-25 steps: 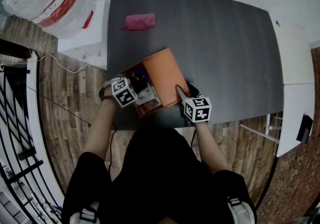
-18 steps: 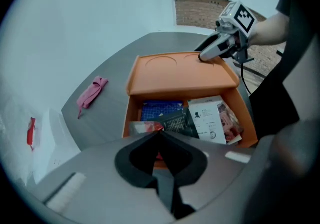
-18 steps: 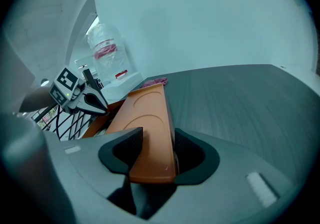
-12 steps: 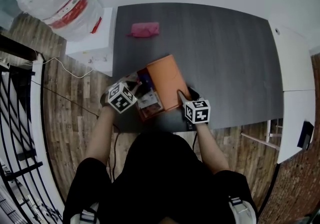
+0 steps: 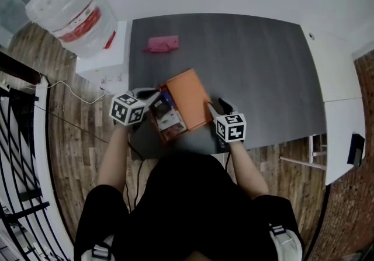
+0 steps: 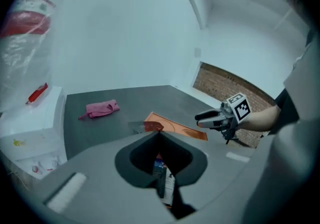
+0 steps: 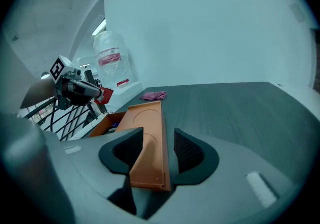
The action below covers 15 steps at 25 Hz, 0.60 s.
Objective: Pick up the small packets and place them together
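An orange box (image 5: 175, 135) stands near the table's front edge, and several small packets (image 5: 169, 118) lie inside it. Its orange lid (image 5: 187, 97) lies beside it to the right. My left gripper (image 5: 155, 95) hangs above the box's left end, shut on a small red packet (image 6: 152, 126). The right gripper view shows that packet (image 7: 103, 95) at its tips too. My right gripper (image 5: 216, 105) stands open at the lid's near right end. The lid (image 7: 147, 133) lies between its fingers, with a gap at the right pad.
A pink cloth (image 5: 162, 44) lies at the far left of the dark table (image 5: 263, 73). A white cabinet (image 5: 105, 55) and a water jug (image 5: 70, 9) stand left of the table, and a black railing (image 5: 17, 137) runs further left.
My left gripper has risen out of the box and swung to the left, turning as it went, still shut on the red packet. The right gripper has lifted slightly at the lid.
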Each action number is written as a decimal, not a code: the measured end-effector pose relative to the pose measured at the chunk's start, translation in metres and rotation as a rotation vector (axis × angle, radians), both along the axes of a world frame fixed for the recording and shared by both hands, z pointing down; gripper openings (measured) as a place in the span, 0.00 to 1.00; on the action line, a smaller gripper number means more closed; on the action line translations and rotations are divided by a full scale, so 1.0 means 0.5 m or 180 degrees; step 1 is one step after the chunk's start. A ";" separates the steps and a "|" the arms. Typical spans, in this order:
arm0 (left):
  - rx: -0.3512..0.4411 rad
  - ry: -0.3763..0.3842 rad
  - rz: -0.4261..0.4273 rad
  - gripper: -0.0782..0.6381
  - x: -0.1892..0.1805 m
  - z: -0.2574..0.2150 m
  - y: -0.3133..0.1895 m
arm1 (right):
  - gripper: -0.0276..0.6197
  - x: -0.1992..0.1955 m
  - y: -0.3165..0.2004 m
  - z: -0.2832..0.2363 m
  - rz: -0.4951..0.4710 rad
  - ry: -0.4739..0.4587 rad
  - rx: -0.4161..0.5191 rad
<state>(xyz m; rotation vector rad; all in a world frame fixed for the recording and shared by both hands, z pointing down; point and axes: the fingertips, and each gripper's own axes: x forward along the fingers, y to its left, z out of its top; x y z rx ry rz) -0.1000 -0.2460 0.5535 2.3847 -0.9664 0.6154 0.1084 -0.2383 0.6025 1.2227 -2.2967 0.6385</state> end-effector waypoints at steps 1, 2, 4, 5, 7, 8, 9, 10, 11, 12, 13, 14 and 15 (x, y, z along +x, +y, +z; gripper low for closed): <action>0.0001 0.0033 0.0026 0.11 0.008 -0.002 -0.004 | 0.35 0.002 -0.001 -0.011 0.0019 -0.0032 0.0035; 0.0002 0.0055 0.0061 0.11 0.017 -0.003 -0.006 | 0.34 0.004 0.000 -0.022 0.0036 -0.0066 0.0067; -0.0003 0.0074 0.0145 0.11 0.039 -0.001 -0.009 | 0.34 0.007 0.006 -0.040 0.0060 -0.0120 0.0119; -0.0007 0.0077 0.0193 0.11 0.052 0.001 -0.009 | 0.33 0.009 0.011 -0.047 0.0066 -0.0136 0.0138; -0.0010 0.0096 0.0294 0.11 0.080 0.005 -0.010 | 0.33 0.013 0.022 -0.055 0.0076 -0.0160 0.0156; -0.0015 0.0116 0.0343 0.11 0.095 0.006 -0.010 | 0.33 0.015 0.027 -0.057 0.0080 -0.0169 0.0157; -0.0025 0.0139 0.0393 0.11 0.109 0.008 -0.011 | 0.32 0.018 0.033 -0.057 0.0085 -0.0175 0.0156; -0.0041 0.0159 0.0448 0.11 0.123 0.011 -0.010 | 0.32 0.020 0.039 -0.057 0.0093 -0.0181 0.0152; -0.0058 0.0169 0.0507 0.11 0.138 0.013 -0.009 | 0.32 0.023 0.045 -0.057 0.0108 -0.0187 0.0147; -0.0071 0.0169 0.0568 0.11 0.152 0.016 -0.007 | 0.32 0.026 0.051 -0.056 0.0129 -0.0195 0.0139; -0.0081 0.0160 0.0628 0.11 0.166 0.019 -0.005 | 0.32 0.030 0.057 -0.055 0.0156 -0.0205 0.0131; -0.0092 0.0143 0.0687 0.11 0.180 0.023 -0.002 | 0.32 0.035 0.062 -0.054 0.0184 -0.0215 0.0122; -0.0102 0.0115 0.0748 0.11 0.194 0.028 0.001 | 0.31 0.040 0.067 -0.052 0.0211 -0.0223 0.0112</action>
